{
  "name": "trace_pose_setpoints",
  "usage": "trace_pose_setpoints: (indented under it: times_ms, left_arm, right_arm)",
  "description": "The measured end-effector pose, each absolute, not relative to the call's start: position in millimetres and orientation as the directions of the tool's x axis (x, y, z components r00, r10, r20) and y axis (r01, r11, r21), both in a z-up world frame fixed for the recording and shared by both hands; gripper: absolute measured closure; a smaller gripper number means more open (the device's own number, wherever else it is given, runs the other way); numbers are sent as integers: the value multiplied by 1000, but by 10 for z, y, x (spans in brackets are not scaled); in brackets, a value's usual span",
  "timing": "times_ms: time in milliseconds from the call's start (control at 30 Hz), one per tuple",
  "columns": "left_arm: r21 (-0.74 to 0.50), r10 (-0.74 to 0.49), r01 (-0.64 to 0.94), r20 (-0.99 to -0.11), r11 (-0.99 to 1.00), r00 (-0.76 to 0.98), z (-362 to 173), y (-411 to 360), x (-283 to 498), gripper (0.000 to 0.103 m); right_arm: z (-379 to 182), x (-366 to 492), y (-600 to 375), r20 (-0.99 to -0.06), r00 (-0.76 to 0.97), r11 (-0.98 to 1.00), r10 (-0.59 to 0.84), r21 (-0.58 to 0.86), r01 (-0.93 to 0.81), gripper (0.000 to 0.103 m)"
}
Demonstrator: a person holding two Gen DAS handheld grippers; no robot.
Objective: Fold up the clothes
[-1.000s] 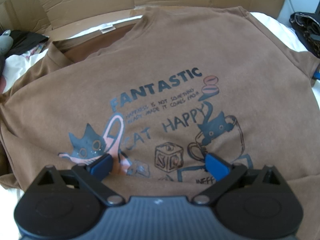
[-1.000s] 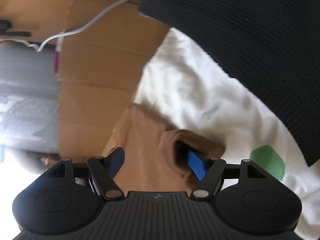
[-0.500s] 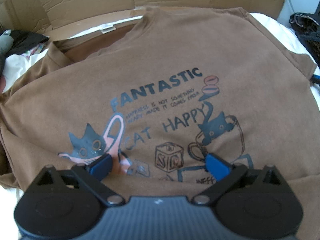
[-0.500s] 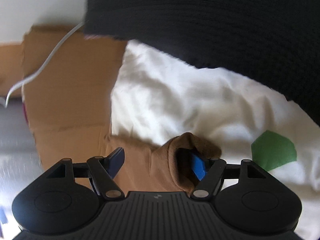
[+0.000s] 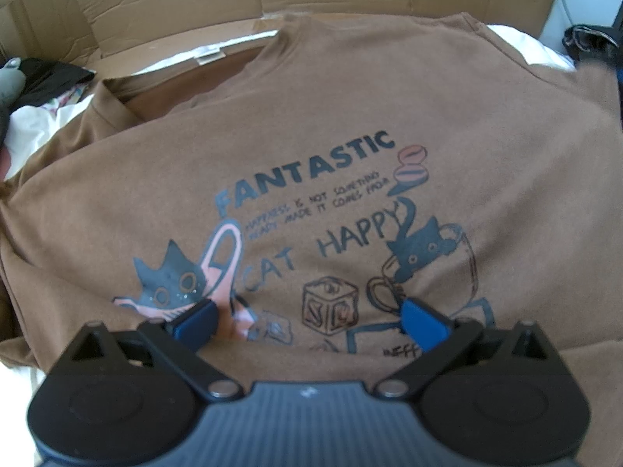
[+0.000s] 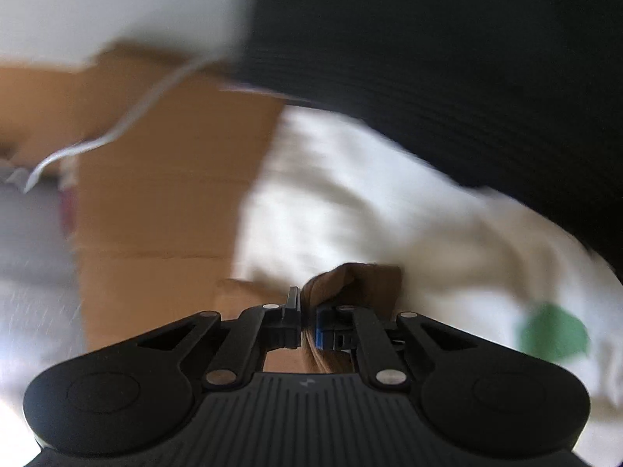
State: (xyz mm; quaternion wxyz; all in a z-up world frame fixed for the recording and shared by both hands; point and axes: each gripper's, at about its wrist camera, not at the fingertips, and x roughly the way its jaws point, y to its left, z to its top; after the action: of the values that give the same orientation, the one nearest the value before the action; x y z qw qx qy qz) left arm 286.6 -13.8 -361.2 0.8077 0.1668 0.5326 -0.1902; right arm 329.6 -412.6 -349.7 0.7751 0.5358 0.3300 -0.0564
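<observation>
Right wrist view, and there's the change: the right gripper (image 6: 307,321), wide open a second ago with a bunched brown edge lying between its pads, has snapped shut and now pinches that fold of the brown T-shirt (image 6: 350,284) tight. That reads as the grab for the first fold, likely a sleeve or side hem ready to be carried inward. Over on the left wrist view, the T-shirt (image 5: 311,116) lies spread print-up across the white bedding (image 5: 31,124), collar toward the far cardboard box (image 5: 194,7), right edge near the bedding's right side. The left gripper (image 5: 307,319) hovers over the lower print with jaws spread wide, nothing between them, much as it was a second ago. Hard to read: the right view is smeared with motion, so which part of the shirt is pinched can't be told, and a black ribbed garment (image 6: 447,58) blocks the top. The shirt's bottom hem is hidden beneath the left gripper body.
</observation>
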Motion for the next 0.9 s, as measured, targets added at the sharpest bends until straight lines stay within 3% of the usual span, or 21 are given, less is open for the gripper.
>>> trace_pose_setpoints:
  times_ms: [167,433,533,667,800,867,900]
  left_arm:
    - [65,-132,485,-923,872,361,-3605,-45,2863,0]
    - [61,-139,486,-920,872,365,-3596,121,2849,0]
    - [58,-141,486,-921,872,363,-3589,185,2852,0]
    - [45,-151,488,-922,872,356,-3558,294,2865,2]
    - [37,-176,491,-908,870,380,-3463,334,2819,16]
    - [35,-180,481,-901,876,394,-3369,-174,2682,20]
    - [32,-183,473,-898,881,401,-3356,-367,2673,20]
  right_arm:
    - [-3051,3351,-3816,-487,827,688,281,703,180,100]
    - [-2826,3074,-3285,-494,816,917,299,384,-104,101]
    - [-2709,2956,-2987,-493,788,924,369,289,-252,101]
    - [-2784,2920,-2669,-540,701,885,466,300,-357,101]
    - [-2974,2894,-2454,-599,637,874,485,313,-371,98]
    - [-3052,2873,-2411,-634,607,877,479,314,-365,86]
    - [-3088,2850,-2405,-649,591,877,479,316,-363,68]
